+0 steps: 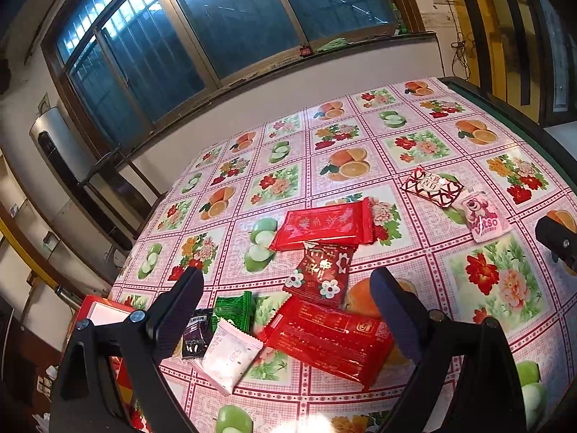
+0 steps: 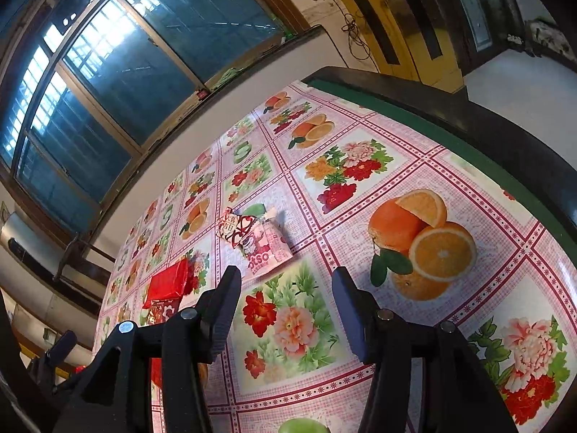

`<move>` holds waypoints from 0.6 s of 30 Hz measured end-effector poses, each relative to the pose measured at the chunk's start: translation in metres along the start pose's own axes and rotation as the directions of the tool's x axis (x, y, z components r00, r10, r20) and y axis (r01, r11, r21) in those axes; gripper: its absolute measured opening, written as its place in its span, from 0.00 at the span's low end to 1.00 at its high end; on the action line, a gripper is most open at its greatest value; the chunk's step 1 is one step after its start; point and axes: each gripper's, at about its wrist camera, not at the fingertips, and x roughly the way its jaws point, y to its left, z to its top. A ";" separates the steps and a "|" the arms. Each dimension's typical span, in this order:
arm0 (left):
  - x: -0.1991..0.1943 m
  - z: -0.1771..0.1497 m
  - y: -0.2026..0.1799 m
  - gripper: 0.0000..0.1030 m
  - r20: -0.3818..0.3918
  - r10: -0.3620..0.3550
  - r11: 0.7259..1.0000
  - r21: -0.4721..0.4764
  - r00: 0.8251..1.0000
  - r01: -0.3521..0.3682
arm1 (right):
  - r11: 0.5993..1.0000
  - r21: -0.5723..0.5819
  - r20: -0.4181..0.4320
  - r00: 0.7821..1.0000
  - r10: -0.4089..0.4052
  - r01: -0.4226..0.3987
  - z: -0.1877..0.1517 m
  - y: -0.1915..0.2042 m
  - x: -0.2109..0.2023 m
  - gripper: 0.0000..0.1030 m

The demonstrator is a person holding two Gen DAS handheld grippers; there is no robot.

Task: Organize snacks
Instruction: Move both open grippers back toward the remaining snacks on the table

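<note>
A bench (image 1: 414, 133) covered by a pink oilcloth printed with fruit and flowers is set against a wall under a wide window (image 1: 187, 29). The left gripper (image 1: 286, 290) is held above the near cluster, its fingers (image 1: 180, 310) spread wide and empty. Between them are seen a large red packet (image 1: 328, 339), a small red floral packet (image 1: 321, 270), a green packet (image 1: 232, 312), a dark packet (image 1: 194, 335) and a white-pink packet (image 1: 230, 355). Beyond lies a flat red packet (image 1: 324, 223). The right gripper (image 2: 286, 283) is likewise held open, nothing between its fingers (image 2: 225, 306). Ahead of it, a pink bear pouch (image 2: 265, 252) is seen touching a red-white heart packet (image 2: 236, 229).
</note>
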 end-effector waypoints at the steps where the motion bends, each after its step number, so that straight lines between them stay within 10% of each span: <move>1: 0.003 -0.002 0.004 0.90 -0.007 -0.004 1.000 -0.004 1.000 0.004 | 1.000 -0.014 0.001 1.000 -0.001 0.001 -0.001 0.003 0.000 0.55; 18: 0.015 -0.011 0.047 0.90 0.004 -0.041 0.997 -0.069 0.999 0.041 | 0.991 -0.108 0.043 0.996 -0.074 0.078 -0.003 0.014 0.000 0.55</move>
